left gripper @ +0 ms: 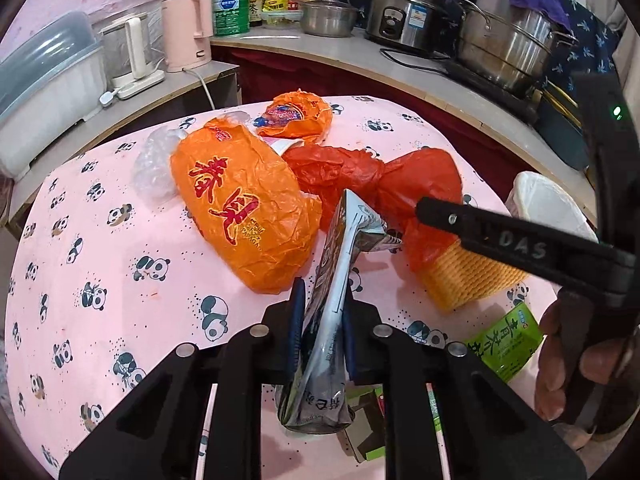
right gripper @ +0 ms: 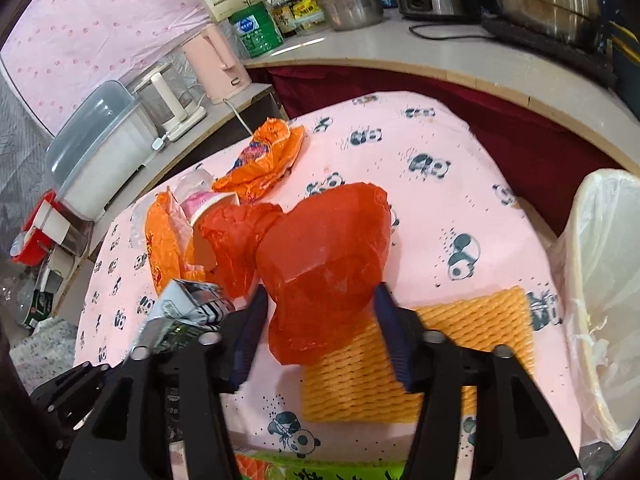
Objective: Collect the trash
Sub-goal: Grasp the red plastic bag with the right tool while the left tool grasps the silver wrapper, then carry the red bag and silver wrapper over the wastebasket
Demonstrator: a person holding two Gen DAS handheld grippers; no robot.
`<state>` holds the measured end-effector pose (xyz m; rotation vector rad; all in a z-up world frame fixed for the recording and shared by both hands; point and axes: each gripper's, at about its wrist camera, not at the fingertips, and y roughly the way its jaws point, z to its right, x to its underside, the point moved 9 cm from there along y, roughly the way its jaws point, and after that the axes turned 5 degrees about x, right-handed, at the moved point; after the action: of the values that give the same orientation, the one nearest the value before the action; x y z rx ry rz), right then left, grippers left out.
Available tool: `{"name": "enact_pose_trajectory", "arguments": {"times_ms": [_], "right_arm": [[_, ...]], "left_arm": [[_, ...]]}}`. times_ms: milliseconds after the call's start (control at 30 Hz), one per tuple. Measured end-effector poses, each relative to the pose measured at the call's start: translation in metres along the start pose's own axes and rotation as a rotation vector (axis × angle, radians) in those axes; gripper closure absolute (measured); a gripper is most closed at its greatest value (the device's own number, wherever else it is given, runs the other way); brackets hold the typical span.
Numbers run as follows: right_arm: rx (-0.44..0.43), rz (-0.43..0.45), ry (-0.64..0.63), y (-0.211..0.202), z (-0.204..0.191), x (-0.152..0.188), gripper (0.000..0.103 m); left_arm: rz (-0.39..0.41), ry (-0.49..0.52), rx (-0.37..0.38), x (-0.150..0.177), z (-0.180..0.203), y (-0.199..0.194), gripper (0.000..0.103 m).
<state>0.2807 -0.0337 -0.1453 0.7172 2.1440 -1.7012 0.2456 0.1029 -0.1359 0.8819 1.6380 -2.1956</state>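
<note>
Left wrist view: left gripper [left gripper: 320,320] clamped on a flattened, creased carton [left gripper: 332,304], silvery and printed, held upright above a pink panda-print tablecloth [left gripper: 120,248]. Beyond it, a crinkled orange plastic bag [left gripper: 244,208] with red characters, beside a thin red plastic bag [left gripper: 372,176] draped over ribbed yellow foam netting [left gripper: 468,276].

Right wrist view: right gripper [right gripper: 320,328] spread wide, blue-padded fingers [right gripper: 390,332] flanking the glossy, puffed red plastic bag [right gripper: 324,256], apparently not squeezing. Yellow foam netting [right gripper: 440,340] flat underneath. White-lined bin [right gripper: 600,280] at the table's right edge.
</note>
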Motion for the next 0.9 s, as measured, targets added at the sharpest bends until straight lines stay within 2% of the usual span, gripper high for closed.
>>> {"name": "enact_pose_trajectory", "arguments": {"times_ms": [100, 200, 533, 900], "right_arm": [[-0.016, 0.007, 0.008, -0.005, -0.002, 0.001, 0.092], [-0.012, 0.037, 0.005, -0.018, -0.002, 0.000, 0.095], [0.017, 0.202, 0.058, -0.091, 0.027, -0.019, 0.096], [0.081, 0.320, 0.129, -0.162, 0.090, -0.019, 0.096]], "left_arm": [[0.005, -0.013, -0.009, -0.003, -0.001, -0.004, 0.087], [0.017, -0.034, -0.004, -0.007, 0.001, -0.009, 0.087], [0.078, -0.027, 0.023, -0.027, 0.039, -0.037, 0.087], [0.125, 0.067, 0.088, -0.043, 0.121, -0.059, 0.087]]}}
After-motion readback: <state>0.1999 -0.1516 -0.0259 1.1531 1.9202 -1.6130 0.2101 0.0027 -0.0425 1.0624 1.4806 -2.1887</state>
